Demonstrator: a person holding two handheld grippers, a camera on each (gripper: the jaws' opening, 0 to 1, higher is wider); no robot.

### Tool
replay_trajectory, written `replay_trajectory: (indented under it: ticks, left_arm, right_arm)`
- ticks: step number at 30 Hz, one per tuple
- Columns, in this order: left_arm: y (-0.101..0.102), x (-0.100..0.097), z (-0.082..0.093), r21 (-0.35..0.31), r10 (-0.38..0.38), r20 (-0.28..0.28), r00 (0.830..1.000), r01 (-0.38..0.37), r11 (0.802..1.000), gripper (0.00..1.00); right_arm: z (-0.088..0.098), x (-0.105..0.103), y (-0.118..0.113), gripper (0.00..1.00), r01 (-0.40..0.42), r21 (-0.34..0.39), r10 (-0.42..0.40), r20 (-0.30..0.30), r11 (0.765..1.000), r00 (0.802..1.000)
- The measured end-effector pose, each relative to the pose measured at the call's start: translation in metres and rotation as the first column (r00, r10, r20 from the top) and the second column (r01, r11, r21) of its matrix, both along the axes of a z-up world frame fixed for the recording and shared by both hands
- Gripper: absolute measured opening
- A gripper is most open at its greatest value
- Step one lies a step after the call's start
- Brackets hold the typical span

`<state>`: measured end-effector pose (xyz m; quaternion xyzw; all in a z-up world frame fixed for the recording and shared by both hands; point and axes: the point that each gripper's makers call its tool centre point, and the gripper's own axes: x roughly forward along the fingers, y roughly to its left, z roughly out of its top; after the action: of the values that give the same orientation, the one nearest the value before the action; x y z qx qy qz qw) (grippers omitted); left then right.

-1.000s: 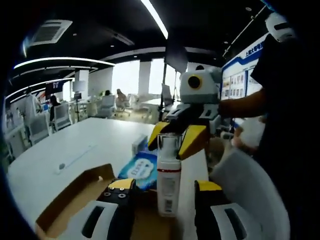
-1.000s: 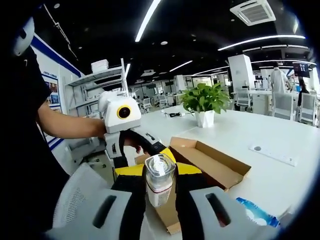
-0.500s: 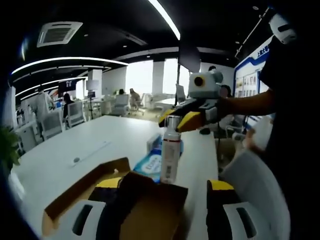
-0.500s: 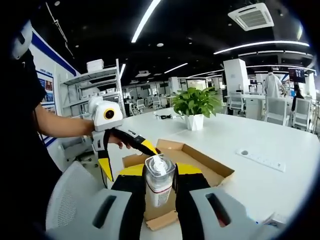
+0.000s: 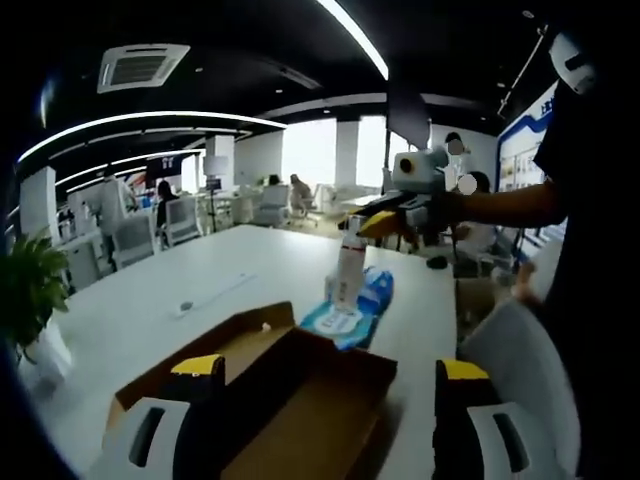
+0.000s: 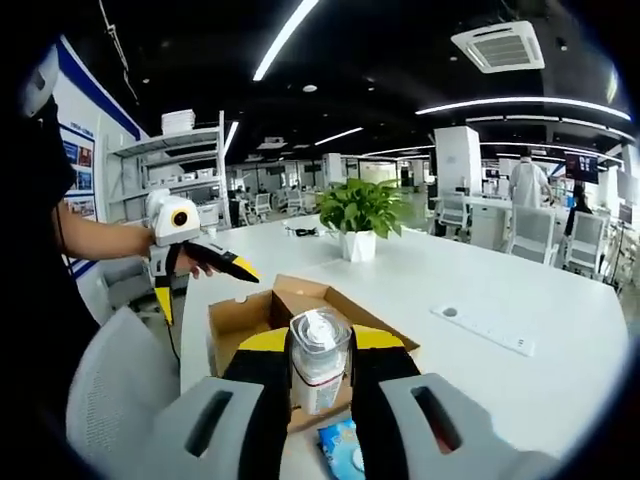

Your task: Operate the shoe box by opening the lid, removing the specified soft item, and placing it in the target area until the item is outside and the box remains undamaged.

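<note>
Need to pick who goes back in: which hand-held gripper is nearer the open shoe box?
Left. The left hand-held gripper hangs right over the open shoe box; the right hand-held gripper, shut on the bottle, is farther off above the blue pack.

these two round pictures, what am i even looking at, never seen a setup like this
A person holds a pair of tongs in each hand, and a fisheye camera rides on each. The left gripper view looks along the left tongs, which are open above an open cardboard box on a white table. Beyond it you see the right tongs holding a white bottle over a blue wipes pack. The right gripper view looks along those right tongs, shut on the bottle, with the box, a potted plant and the left tongs ahead.
</note>
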<state>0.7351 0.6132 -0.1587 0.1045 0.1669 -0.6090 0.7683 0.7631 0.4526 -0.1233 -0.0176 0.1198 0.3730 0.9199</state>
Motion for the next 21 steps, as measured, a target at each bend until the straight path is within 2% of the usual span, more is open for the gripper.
replay_trajectory:
  ticks: [10,21]
  left_arm:
    - [0.016,0.004,0.000,0.008,0.068,0.004,0.998,-0.068,0.998,0.95]
    - [0.045,0.009,-0.005,0.005,0.151,-0.006,0.989,-0.151,0.989,1.00]
  right_arm:
    - [-0.004,0.023,-0.025,0.19,0.016,-0.044,-0.016,0.013,0.999,1.000]
    - [-0.024,0.046,-0.049,0.19,0.009,-0.096,-0.010,-0.007,0.995,1.000]
